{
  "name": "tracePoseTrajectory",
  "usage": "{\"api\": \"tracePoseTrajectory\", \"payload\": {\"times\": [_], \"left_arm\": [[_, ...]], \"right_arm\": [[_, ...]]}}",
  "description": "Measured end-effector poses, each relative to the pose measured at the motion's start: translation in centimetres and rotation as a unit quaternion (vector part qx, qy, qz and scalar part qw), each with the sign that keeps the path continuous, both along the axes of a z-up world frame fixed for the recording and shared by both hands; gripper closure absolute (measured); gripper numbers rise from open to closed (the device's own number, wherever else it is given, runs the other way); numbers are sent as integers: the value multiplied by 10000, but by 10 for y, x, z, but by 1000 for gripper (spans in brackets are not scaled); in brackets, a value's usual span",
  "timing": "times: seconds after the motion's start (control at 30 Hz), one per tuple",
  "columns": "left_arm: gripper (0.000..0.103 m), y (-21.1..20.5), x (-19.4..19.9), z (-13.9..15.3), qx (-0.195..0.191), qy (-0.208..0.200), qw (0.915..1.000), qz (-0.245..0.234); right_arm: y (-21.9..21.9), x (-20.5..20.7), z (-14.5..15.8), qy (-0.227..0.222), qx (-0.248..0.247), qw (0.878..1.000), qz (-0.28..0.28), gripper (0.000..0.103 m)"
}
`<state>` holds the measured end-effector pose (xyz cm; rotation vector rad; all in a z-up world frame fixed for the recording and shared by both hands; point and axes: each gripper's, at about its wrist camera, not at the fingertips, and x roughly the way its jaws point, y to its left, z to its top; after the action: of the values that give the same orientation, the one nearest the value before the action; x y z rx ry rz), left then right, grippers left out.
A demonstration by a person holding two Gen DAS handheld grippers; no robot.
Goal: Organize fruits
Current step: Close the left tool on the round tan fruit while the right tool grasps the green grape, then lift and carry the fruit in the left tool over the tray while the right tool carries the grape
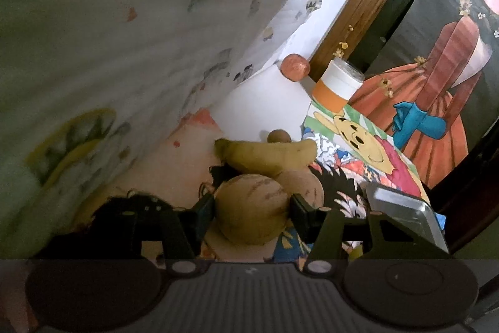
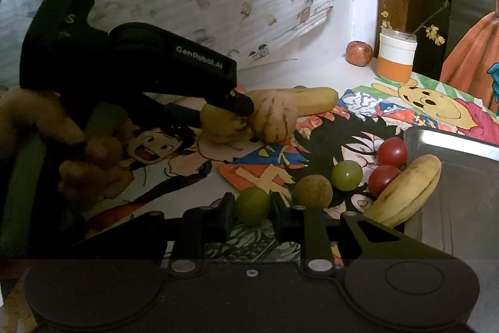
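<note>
Pick step: left tongs (image 1: 252, 206) pinch a tan melon (image 1: 249, 208) mid-frame; right tongs (image 2: 252, 209) pinch a green grape (image 2: 252, 205). Next, carry both to the metal tray (image 2: 467, 177), right edge.

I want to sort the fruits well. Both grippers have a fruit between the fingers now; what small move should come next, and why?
Probably lift the right gripper a little and carry its green grape toward the metal tray. Its fingers are already shut on the grape, and the tray lies close on the right with one banana leaning on its edge. The left gripper is around a striped melon.
</note>
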<state>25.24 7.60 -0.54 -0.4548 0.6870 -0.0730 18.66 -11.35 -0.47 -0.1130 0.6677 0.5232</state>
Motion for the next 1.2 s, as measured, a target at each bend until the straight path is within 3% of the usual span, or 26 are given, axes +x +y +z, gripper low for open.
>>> {"api": "tracePoseTrajectory", "payload": {"times": [0.3, 0.63, 0.9, 1.2], "left_arm": [[46, -2, -32, 1, -126, 22, 9994, 307], [46, -41, -44, 30, -91, -231, 9996, -142], [46, -96, -18, 67, 136, -554, 9951, -812], [46, -151, 39, 71, 155, -640, 9905, -1204]], "right_arm": [[-11, -19, 10, -51, 111, 9998, -128, 77], [-65, -36, 40, -365, 438, 9946, -864, 77], [-133, -30, 65, -649, 473, 9869, -1398, 77], [-188, 35, 81, -769, 475, 9819, -1662, 76]]}}
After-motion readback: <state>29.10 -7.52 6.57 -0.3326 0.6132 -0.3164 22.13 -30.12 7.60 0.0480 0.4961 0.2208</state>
